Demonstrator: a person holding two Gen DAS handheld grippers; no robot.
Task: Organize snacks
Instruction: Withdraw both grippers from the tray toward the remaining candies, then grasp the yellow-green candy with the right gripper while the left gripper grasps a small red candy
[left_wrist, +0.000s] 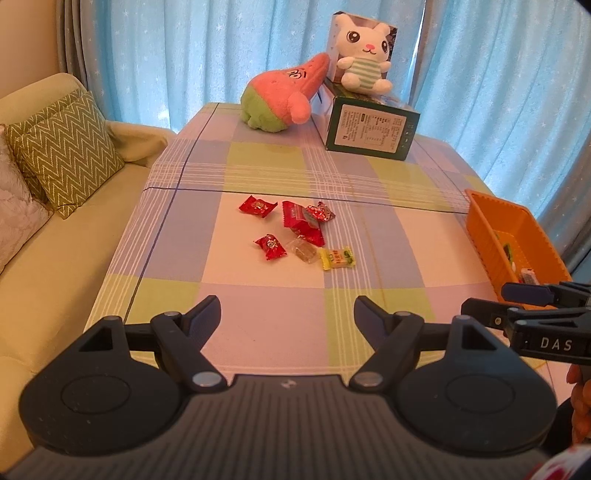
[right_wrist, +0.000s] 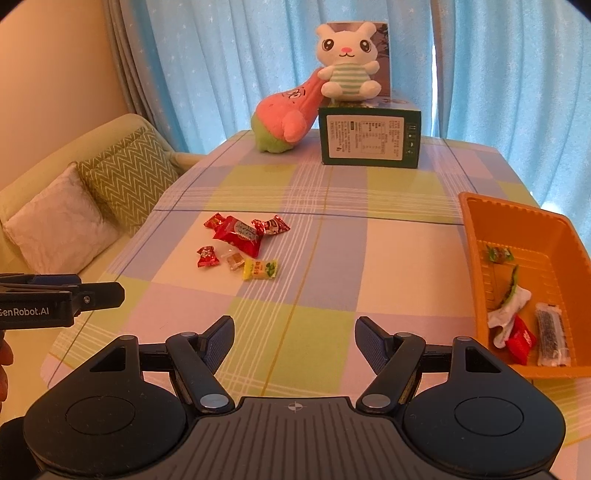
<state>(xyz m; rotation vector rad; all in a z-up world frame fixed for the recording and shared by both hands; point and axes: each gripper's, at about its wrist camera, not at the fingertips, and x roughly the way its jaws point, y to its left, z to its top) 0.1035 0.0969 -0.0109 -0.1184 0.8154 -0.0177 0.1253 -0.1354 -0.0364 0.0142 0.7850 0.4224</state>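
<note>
Above the checked tablecloth (left_wrist: 273, 332), both grippers' fingers (left_wrist: 207, 314) stand apart and empty, short of the scattered candies (left_wrist: 295, 230).

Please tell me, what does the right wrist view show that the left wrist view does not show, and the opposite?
Only the right wrist view shows the floor of the orange plastic basket fully, with the red wrapped snack and the clear packet of dark snack lying inside.

Only the left wrist view shows the long cream sofa seat.

Both show the checked tablecloth, the loose pile of red wrapped candies, the yellow wrapped candy, the white plush rabbit, and both grippers open and empty.
</note>
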